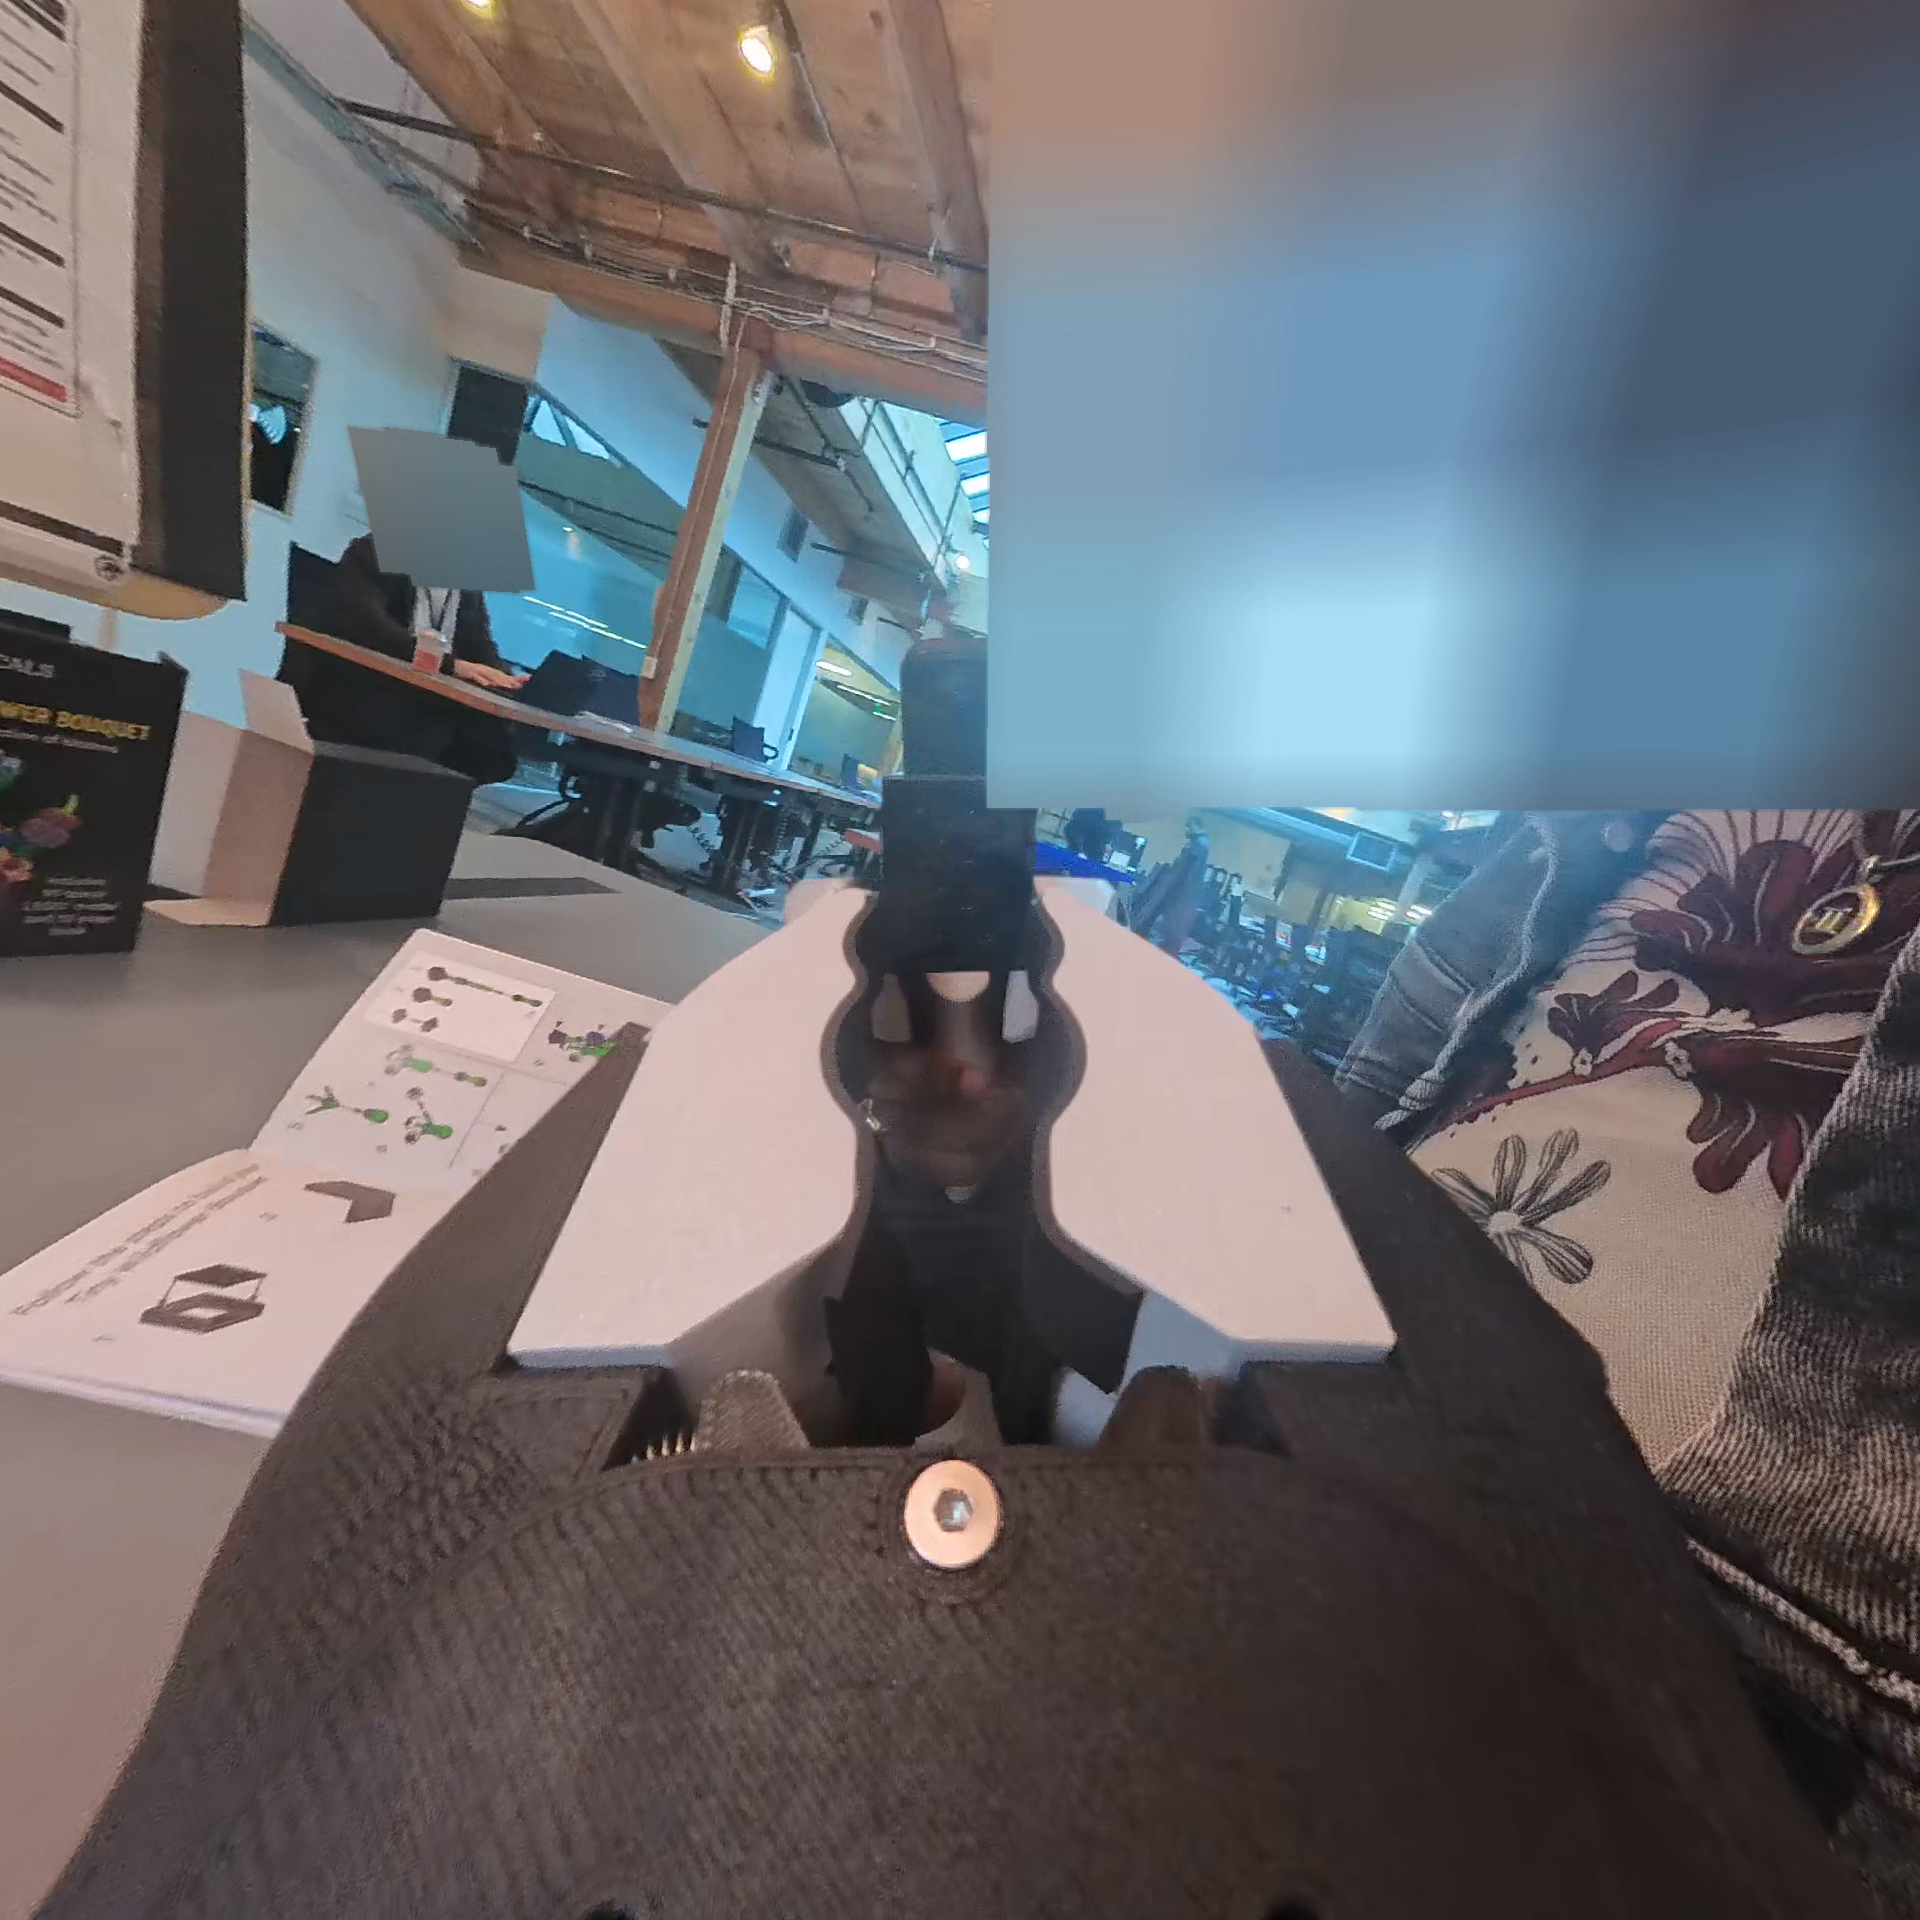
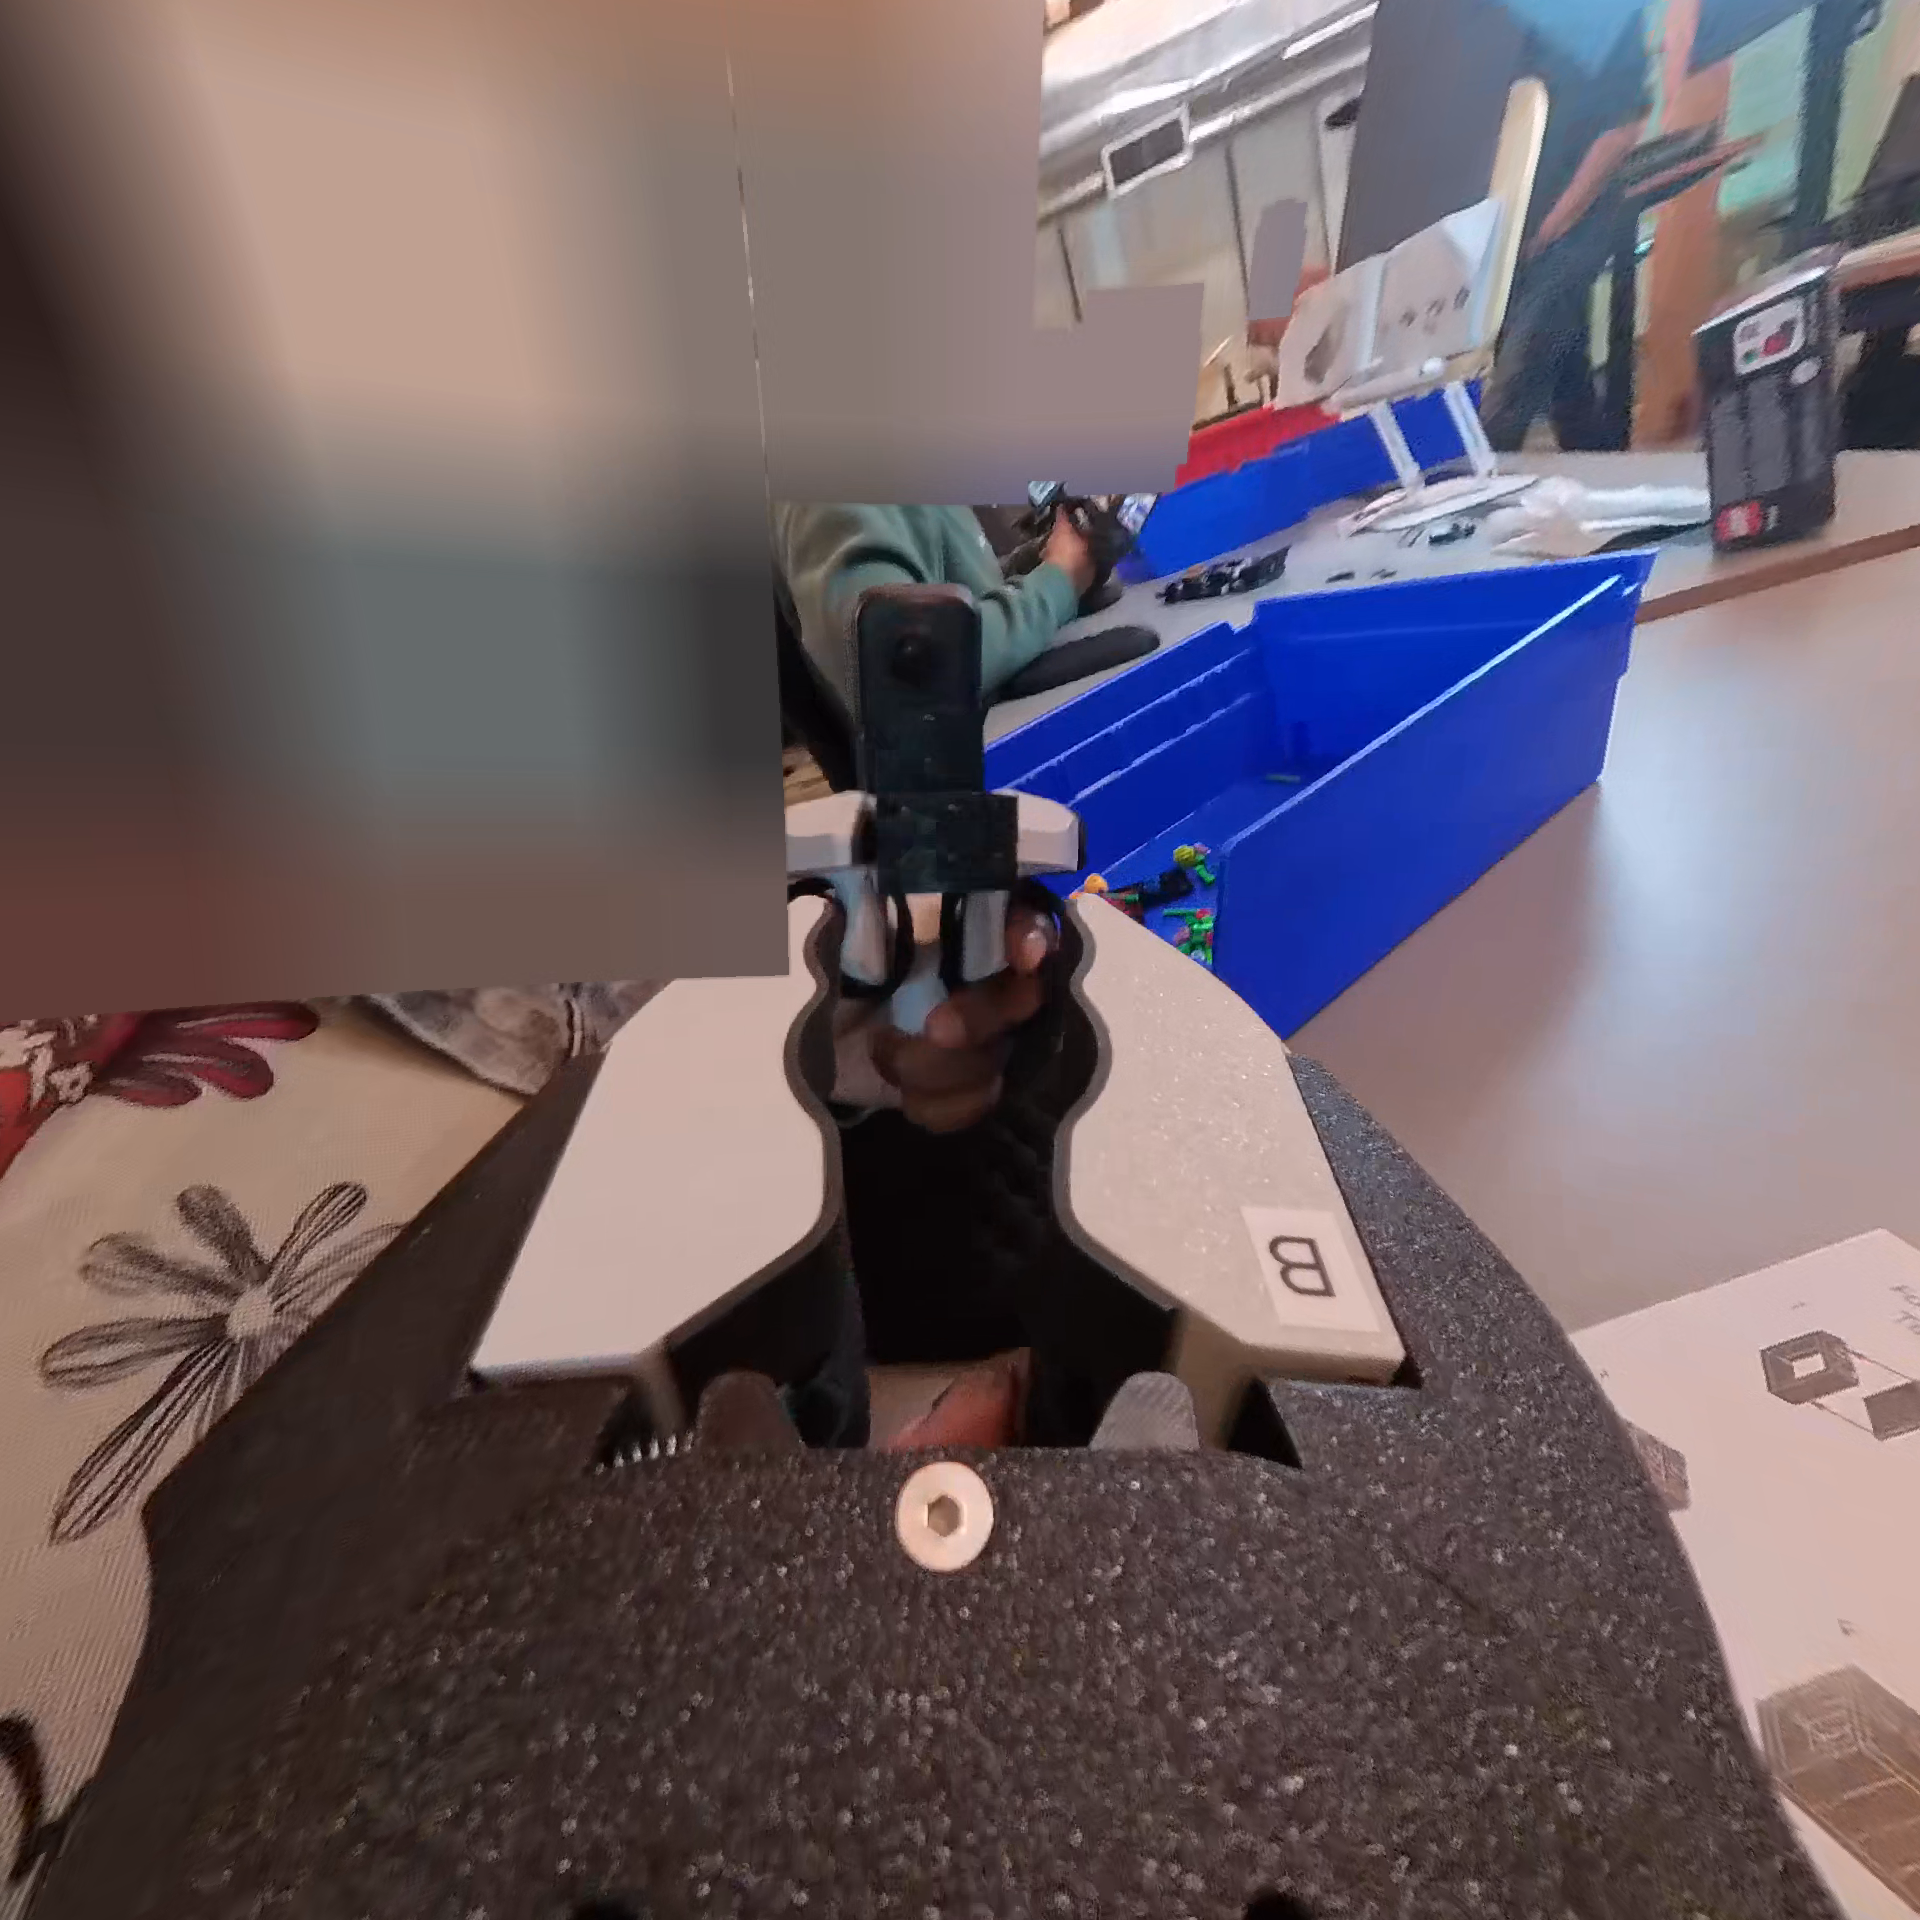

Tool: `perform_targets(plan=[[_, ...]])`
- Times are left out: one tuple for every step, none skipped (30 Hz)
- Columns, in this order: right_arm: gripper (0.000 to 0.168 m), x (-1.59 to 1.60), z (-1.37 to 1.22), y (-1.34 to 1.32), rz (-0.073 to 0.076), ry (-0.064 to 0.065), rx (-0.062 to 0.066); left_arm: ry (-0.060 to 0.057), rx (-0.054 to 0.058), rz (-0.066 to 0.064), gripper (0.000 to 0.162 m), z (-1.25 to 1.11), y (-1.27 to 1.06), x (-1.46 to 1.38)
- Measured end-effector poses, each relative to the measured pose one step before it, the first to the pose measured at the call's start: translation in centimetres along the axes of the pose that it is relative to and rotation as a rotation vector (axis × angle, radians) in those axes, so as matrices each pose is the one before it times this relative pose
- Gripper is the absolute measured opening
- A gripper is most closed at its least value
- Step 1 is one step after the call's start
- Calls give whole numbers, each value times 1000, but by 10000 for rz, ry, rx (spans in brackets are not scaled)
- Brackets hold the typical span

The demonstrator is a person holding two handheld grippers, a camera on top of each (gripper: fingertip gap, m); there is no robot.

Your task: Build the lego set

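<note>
My two grippers are raised off the table and point at each other. In the left wrist view my left gripper (image 1: 940, 914) has its grey fingers (image 1: 727, 1122) a little apart with nothing between them. Through the gap the right gripper (image 1: 951, 997) faces me, held by a hand. In the right wrist view my right gripper (image 2: 945, 925) is also slightly open and empty. The left gripper (image 2: 920, 945) shows beyond it, with a black camera (image 2: 914, 675) on top. Small green and coloured lego pieces (image 2: 1184, 899) lie in a blue bin (image 2: 1403, 831).
An open instruction booklet (image 1: 416, 1060) lies on the grey table, and also shows in the right wrist view (image 2: 1787, 1455). A black lego box (image 1: 73, 800) and a white-and-black carton (image 1: 312, 831) stand behind it. The person's flowered shirt (image 1: 1662, 1039) is close by. Another workstation (image 2: 1403, 436) lies farther back. Both grippers' tips are close together, under 4 cm apart.
</note>
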State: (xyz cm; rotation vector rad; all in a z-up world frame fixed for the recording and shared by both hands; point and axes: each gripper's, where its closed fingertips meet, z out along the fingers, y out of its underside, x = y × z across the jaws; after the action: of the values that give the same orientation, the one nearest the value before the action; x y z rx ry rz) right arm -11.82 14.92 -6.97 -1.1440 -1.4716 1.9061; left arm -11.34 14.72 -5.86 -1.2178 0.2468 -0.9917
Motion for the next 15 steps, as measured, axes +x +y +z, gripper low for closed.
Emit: perform_targets(plan=[[39,6,67,-283,80,-36,215,80,-42,5,27,231,154,121],[38,-137,60,-290,120,-150,208,69,-78,-6,27,213,204,118],[34,-211,55,-160,106,-191,120,45,-50,-4,27,188,156,110],[28,-172,23,-37,13,-116,24,20,-11,16,27,148,87,122],[27,-40,-108,-51,-134,29,24,-98,-43,17,27,63,19,-6],[25,-43,-175,32,-213,57,-73,-124,-329,37,27,16,210,28],[26,-134,-215,-31,-151,1,-64,-31,-532,56,29,-140,174,248],[26,-9,-332,-216,-78,88,33,-142,-598,74,40,-468,-140,195],[26,70,-459,-288,-63,135,72,-502,-698,162,50,-915,-358,-234],[26,135,-564,-270,-63,168,57,-657,-922,336,52,-1432,-261,-503],[26,243,-603,-144,-81,224,-20,-879,-1289,476,52,-1918,158,-1011],[26,365,-621,33,-114,292,-110,-1305,-1607,518,52,-2398,701,-1911],[26,422,-582,184,-135,318,-173,-1557,-1834,521,52,-2555,1400,-2672],[26,361,-516,231,-115,269,-175,-1458,-1976,627,51,-2227,2097,-3040],[26,279,-417,208,-78,194,-131,-1147,-1977,660,49,-1472,2631,-3011]])
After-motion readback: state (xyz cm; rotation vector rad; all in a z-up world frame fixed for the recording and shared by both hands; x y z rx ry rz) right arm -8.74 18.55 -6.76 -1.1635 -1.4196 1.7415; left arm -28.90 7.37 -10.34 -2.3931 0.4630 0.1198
